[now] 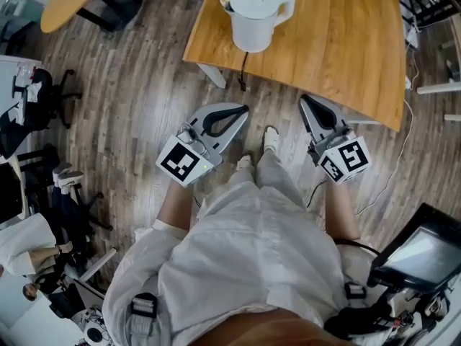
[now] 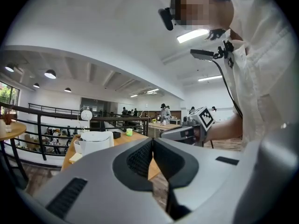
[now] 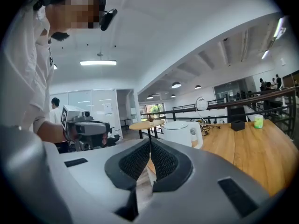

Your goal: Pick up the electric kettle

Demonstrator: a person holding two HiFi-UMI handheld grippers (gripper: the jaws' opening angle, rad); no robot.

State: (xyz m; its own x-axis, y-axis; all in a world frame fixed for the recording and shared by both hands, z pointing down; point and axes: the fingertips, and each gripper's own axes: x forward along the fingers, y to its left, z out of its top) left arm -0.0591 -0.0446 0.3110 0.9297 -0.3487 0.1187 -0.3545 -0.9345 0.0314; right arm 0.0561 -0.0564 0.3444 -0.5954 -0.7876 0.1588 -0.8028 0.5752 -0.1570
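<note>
No legible text or numbers anywhere, perhaps through blur

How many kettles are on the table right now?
1. The white kettle stands near the table's left edge, ahead of the left gripper. More may be hidden beyond the frame.

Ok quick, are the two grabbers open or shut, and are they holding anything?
Left gripper: jaws shut, holding nothing.
Right gripper: jaws shut, holding nothing.

left gripper (image 1: 242, 111) and right gripper (image 1: 305, 101) held low side by side, jaws closed, empty.
</note>
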